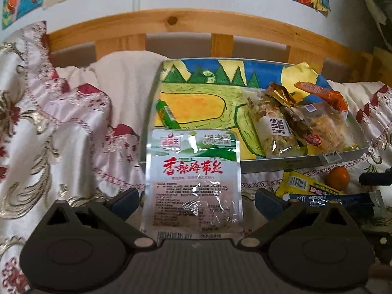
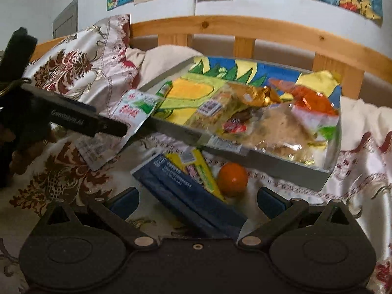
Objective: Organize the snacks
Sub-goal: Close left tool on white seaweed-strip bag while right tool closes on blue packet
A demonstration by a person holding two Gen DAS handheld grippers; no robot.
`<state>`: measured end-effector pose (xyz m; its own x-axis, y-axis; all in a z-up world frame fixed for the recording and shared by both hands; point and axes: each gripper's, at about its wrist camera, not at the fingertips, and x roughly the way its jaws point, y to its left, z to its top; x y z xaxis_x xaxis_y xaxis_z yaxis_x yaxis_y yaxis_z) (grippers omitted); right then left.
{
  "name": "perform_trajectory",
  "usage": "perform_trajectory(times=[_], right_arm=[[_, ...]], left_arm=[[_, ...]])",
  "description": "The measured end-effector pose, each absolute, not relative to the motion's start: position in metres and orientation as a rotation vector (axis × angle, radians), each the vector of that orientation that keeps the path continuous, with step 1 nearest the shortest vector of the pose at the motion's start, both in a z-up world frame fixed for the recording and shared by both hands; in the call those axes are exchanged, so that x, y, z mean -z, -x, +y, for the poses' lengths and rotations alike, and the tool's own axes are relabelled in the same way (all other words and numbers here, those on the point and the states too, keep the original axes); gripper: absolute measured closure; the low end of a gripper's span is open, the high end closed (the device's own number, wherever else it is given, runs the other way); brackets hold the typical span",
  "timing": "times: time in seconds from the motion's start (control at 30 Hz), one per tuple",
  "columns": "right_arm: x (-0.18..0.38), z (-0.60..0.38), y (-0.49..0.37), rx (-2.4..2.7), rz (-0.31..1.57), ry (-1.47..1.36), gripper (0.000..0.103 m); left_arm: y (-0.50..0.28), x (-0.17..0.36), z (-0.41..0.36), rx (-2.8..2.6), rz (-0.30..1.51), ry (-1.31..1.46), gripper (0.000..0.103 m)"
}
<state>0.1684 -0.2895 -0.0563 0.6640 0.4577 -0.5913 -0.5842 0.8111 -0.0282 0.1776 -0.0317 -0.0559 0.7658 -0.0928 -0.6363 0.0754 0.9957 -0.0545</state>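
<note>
A white seaweed packet [image 1: 193, 178] with red characters stands upright between the fingers of my left gripper [image 1: 197, 198], which is open; I cannot tell whether the fingers touch it. It hangs in front of the near left corner of a grey tray [image 1: 281, 165] lined with a colourful drawing. The tray holds a green stick [image 1: 169, 116], a nut packet [image 1: 274, 127] and an orange wrapper [image 1: 328, 95]. My right gripper [image 2: 198, 201] is open low over blue packets [image 2: 186, 196], with a yellow packet [image 2: 205, 171] and an orange ball [image 2: 232, 178] just ahead.
Everything lies on a bed with a white, red-patterned satin cover [image 1: 61, 122]. A wooden headboard [image 1: 171, 22] and a wall with drawings rise behind the tray. The left gripper's black finger [image 2: 98, 125] reaches in from the left of the right wrist view, beside the seaweed packet [image 2: 133, 109].
</note>
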Motion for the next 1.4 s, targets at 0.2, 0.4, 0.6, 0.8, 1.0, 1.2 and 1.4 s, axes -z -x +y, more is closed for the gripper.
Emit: perform_trajectory(times=[0.2, 0.4, 0.6, 0.8, 1.0, 1.2, 1.4], right_arm=[[0.058, -0.289, -0.165, -0.590, 0.593, 0.233, 0.001], [0.060, -0.291, -0.167, -0.574, 0.595, 0.224, 0.005], [0.062, -0.288, -0.166, -0.561, 0.601, 0.254, 0.025], [0.060, -0.286, -0.160, -0.562, 0.598, 0.278, 0.031], [0.057, -0.280, -0.151, -0.533, 0.627, 0.331, 0.033], [0.049, -0.274, -0.135, -0.535, 0.622, 0.366, 0.033], [0.041, -0.271, -0.122, -0.556, 0.621, 0.403, 0.031]], left_arm=[[-0.190, 0.065, -0.030, 0.118, 0.720, 0.027, 0.001], [-0.199, 0.074, -0.019, 0.124, 0.776, 0.067, 0.001], [-0.198, 0.075, -0.014, 0.127, 0.810, 0.101, 0.004], [-0.188, 0.073, -0.020, 0.135, 0.848, 0.074, 0.004], [-0.170, 0.067, -0.024, 0.120, 0.899, 0.091, 0.004], [-0.146, 0.061, -0.028, 0.157, 0.916, 0.123, 0.004], [-0.134, 0.063, -0.033, 0.183, 0.923, 0.070, 0.004]])
